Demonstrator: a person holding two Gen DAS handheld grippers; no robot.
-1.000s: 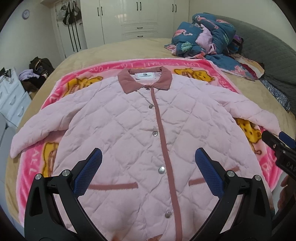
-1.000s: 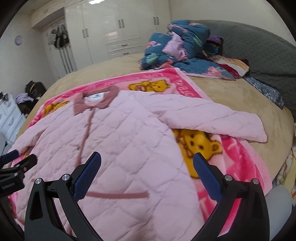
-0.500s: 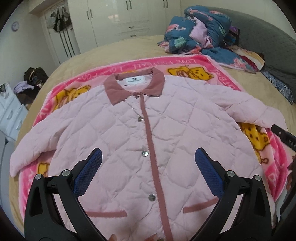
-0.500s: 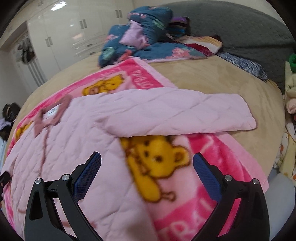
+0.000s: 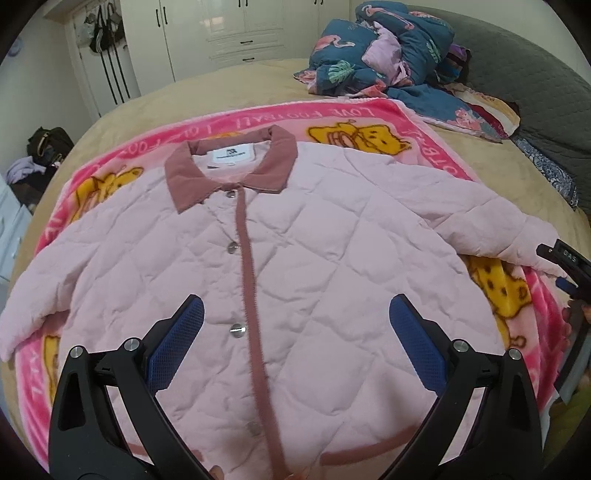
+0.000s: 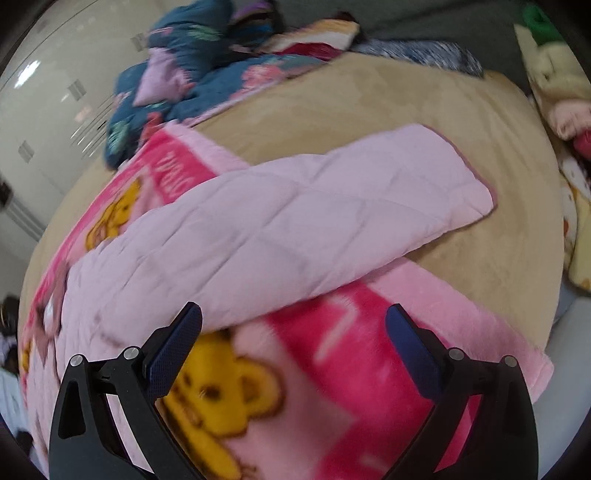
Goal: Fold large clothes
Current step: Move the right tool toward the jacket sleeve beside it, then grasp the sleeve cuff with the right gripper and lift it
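**Quilted jacket spread flat, both grippers held wide above it**

We saw a broad bed covered in a tan plush spread [image 5: 236,85], and we took the pale pink quilted jacket with a dusty-rose collar and placket [image 5: 314,258] as our landmark. The jacket lay face up, buttoned, on a bright pink fleece blanket printed with yellow bears [image 5: 369,110], which in turn lay on the tan spread. Beyond the jacket's collar stood white wardrobe doors [image 5: 207,29]; beyond its right shoulder sat a heap of dark blue flowered bedding [image 5: 388,55].

The jacket's right sleeve [image 6: 332,206] stretched out flat past the blanket's edge onto the tan spread. Its left sleeve [image 5: 40,291] lay out to the other side.

Our left gripper [image 5: 295,343] hung over the jacket's lower front, its blue-padded fingers [image 5: 177,343] spread wide and holding nothing. Our right gripper [image 6: 293,347] hovered just below the right sleeve, over a yellow bear, likewise spread and empty; that view was blurred.
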